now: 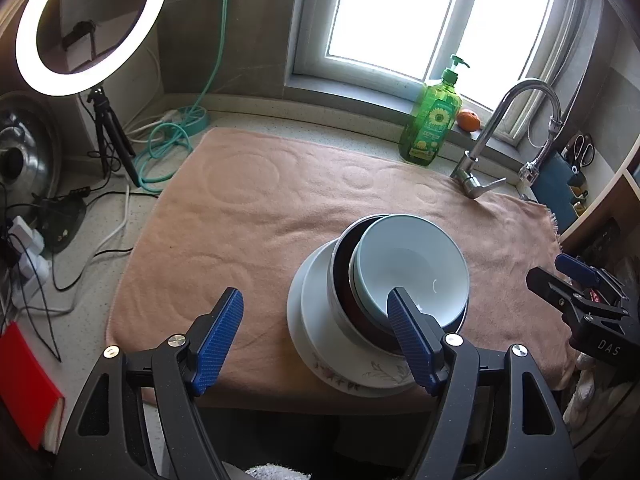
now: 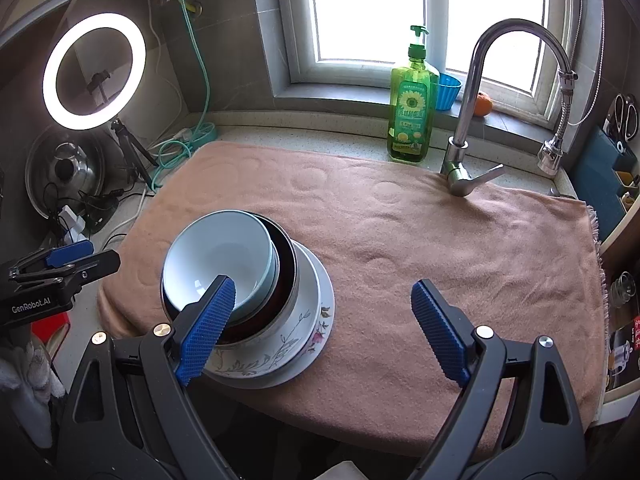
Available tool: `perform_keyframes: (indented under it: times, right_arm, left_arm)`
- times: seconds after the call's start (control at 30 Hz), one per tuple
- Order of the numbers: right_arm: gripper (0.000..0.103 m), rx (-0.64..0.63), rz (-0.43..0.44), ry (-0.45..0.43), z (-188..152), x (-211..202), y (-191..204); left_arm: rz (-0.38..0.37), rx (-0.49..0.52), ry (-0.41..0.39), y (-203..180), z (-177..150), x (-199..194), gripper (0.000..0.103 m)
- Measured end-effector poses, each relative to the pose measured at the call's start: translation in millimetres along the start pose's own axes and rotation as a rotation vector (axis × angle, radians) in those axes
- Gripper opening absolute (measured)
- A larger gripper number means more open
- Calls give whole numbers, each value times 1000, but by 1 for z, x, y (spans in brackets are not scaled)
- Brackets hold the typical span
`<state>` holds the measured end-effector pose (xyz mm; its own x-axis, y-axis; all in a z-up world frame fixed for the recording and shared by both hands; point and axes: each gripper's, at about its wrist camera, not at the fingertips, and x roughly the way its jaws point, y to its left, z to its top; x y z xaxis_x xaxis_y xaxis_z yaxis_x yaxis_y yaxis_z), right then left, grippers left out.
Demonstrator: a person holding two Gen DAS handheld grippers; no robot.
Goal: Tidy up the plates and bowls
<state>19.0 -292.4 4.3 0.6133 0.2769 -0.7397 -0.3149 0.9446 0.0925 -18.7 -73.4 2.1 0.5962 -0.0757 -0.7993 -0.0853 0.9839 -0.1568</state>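
Both claws (image 1: 316, 336) (image 2: 324, 328) open, empty; two bowls (image 2: 224, 256) on two plates (image 2: 308, 320).

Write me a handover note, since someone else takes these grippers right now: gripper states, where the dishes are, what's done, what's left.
Left gripper: open, empty.
Right gripper: open, empty.
Dishes: one stack near the front edge of the towel; pale blue bowl on top, sitting off-centre in a dark bowl, over floral plates.
Done: everything looks stacked.
Left: possibly centring the top bowl.
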Motion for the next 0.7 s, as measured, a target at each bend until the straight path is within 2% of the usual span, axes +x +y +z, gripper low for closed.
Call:
perform_keyframes:
  times: [0.7]
  right_arm:
    - [92, -7, -2, 3, 0, -1, 4]
  left_arm:
    - [3, 0, -6, 0, 1, -2, 75]
